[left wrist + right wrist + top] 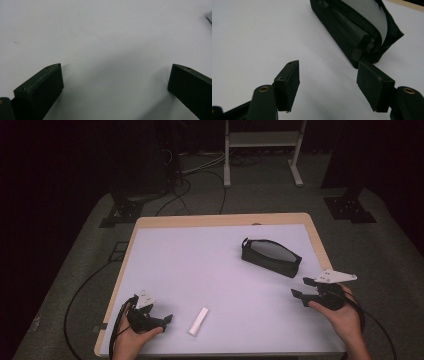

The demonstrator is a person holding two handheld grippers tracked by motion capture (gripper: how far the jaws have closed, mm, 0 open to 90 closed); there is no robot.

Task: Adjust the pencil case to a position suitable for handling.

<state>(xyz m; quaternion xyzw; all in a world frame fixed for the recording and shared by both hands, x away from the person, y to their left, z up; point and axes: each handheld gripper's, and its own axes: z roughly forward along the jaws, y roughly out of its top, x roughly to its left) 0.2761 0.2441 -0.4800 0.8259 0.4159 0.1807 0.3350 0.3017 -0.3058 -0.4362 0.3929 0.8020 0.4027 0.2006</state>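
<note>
A black zip pouch (271, 256) lies on the white table top (200, 265), right of centre, its zipper open on a pale lining. My right gripper (300, 288) hovers just off the pouch's near right end, jaws apart with nothing between them. In the right gripper view the pouch (352, 30) lies just beyond my right gripper (328, 63), off the right jaw's tip. A small white stick (198, 321) lies near the front edge. My left gripper (166, 322) rests left of it, open and pointing right. In the left gripper view my left gripper (116, 66) stands wide over bare table.
The table top has a wooden rim (220, 220). Cables (80, 295) trail over the grey floor at the left. A metal stand (262, 150) is behind the table, with dark equipment bases (350, 207) at the back corners.
</note>
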